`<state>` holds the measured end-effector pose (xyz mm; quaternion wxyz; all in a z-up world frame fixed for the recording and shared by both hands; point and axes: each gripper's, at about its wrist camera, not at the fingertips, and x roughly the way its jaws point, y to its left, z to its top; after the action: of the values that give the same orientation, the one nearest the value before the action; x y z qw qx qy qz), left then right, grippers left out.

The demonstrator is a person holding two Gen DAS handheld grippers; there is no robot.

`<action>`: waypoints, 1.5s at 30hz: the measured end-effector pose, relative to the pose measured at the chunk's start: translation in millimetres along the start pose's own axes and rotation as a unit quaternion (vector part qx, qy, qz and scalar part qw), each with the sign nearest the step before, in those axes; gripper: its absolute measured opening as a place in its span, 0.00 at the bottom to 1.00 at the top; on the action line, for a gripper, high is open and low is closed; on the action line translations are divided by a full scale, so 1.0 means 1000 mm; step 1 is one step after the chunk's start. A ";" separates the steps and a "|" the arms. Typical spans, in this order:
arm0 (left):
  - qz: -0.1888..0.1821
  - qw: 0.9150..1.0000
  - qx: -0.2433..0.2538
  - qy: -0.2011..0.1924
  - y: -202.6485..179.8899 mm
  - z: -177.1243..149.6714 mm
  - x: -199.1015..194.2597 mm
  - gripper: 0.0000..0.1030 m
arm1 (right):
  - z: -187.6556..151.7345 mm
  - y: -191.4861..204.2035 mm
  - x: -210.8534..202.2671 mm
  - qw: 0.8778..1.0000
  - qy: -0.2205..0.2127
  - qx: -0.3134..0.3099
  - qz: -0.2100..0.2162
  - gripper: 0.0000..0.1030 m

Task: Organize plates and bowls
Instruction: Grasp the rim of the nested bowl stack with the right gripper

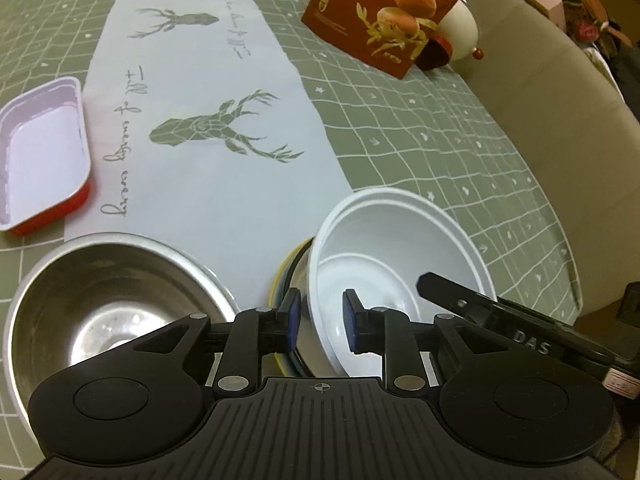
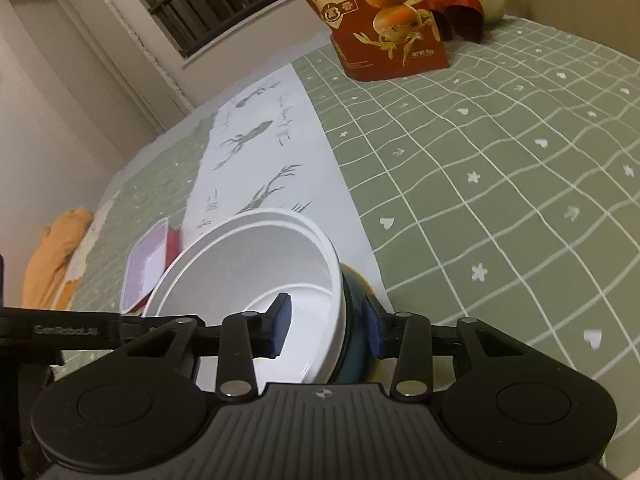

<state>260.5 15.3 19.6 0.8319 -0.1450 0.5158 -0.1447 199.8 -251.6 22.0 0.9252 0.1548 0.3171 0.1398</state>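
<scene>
A white bowl [image 1: 400, 240] [image 2: 248, 264] rests tilted inside a dark bowl with a yellow rim [image 1: 294, 268] [image 2: 356, 300] near the table's front edge. My left gripper [image 1: 322, 322] straddles the white bowl's near rim, one blue pad inside and one outside, shut on it. My right gripper [image 2: 328, 326] grips from the other side. One of its pads is inside the white bowl and the other is against the dark bowl's outer wall, so it is shut across both. A steel bowl [image 1: 112, 288] stands empty to the left.
A red tray with a white inside [image 1: 40, 148] [image 2: 148, 264] lies at the left on the deer-print runner [image 1: 208, 120]. A quail-egg bag [image 1: 384, 16] [image 2: 380, 20] and a white egg-shaped ornament [image 1: 464, 28] stand at the back. The table edge [image 1: 560, 216] curves along the right.
</scene>
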 end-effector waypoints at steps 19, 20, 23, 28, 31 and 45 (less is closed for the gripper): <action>-0.028 0.998 -0.040 0.029 0.029 -0.001 0.001 0.32 | -0.006 -0.006 0.010 0.999 0.038 -0.027 0.009 0.56; -0.024 0.999 -0.039 0.025 0.029 0.000 0.001 0.36 | -0.006 -0.010 0.015 0.998 0.050 -0.019 0.016 0.56; -0.011 0.999 -0.025 0.022 0.026 0.004 0.002 0.46 | -0.007 -0.020 0.025 0.997 0.069 -0.004 0.043 0.56; -0.031 0.998 -0.024 0.041 0.021 0.011 -0.001 0.46 | -0.007 -0.035 0.038 0.995 0.081 0.018 0.058 0.52; -0.019 0.999 0.001 0.040 0.010 0.011 -0.002 0.47 | -0.008 -0.043 0.042 0.994 0.085 0.030 0.068 0.52; 0.050 0.993 0.064 0.087 -0.019 0.006 0.032 0.46 | -0.013 -0.051 0.047 0.992 0.082 0.041 0.089 0.52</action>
<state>277.7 -13.9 3.7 0.7977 -0.0521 0.5824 -0.1475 236.0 -278.9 -32.3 0.8725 0.2087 0.3827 0.2208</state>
